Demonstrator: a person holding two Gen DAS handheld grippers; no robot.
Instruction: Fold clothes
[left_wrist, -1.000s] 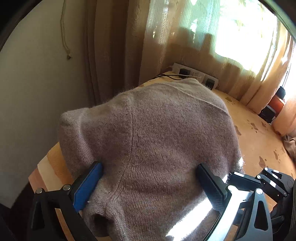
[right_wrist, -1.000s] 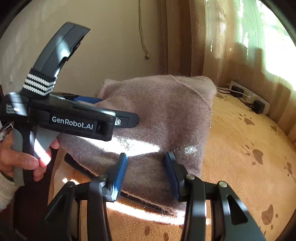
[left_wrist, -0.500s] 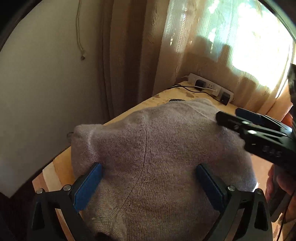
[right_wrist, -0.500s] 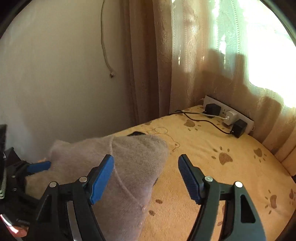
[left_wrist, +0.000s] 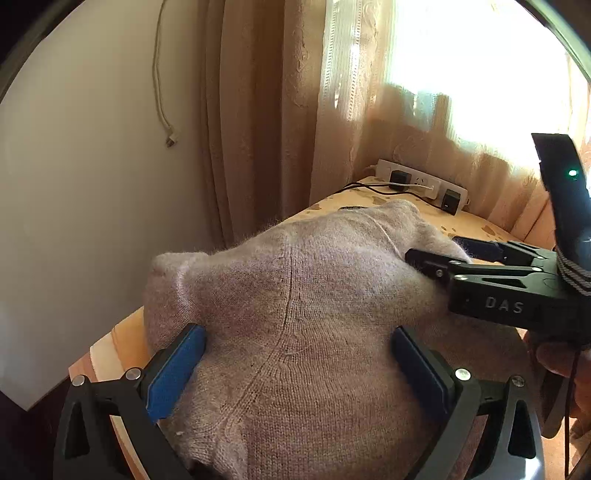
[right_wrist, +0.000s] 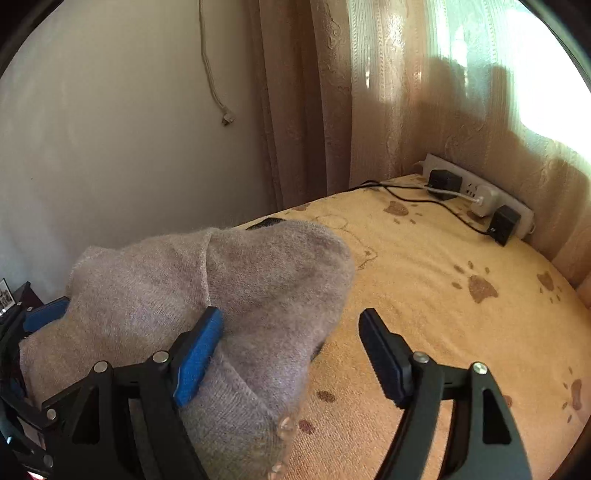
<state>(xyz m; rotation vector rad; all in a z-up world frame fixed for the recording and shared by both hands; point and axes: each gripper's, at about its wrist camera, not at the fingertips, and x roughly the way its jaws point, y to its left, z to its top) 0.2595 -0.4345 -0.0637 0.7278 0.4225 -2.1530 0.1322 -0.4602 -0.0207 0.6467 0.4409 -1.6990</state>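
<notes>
A grey-brown knit sweater lies bunched in a mound on the yellow paw-print blanket. My left gripper stands open and wide, its fingertips sunk into the knit, and the fabric spreads past both fingers. In the right wrist view the sweater fills the left half. My right gripper is open and its jaws are opening. Its blue-padded finger rests against the sweater's folded edge, and the other finger hangs over bare blanket. The right gripper also shows at the mound's right side.
A white power strip with plugs and black cables lies at the blanket's far edge, under beige curtains. A loose cable hangs on the pale wall. The bed's left edge is close to the left gripper. A hand holds the right gripper.
The right gripper left the sweater's near edge, swung to its far right side and opened wider. The sweater went from a broad flat spread to a narrower mound. The left gripper stayed put.
</notes>
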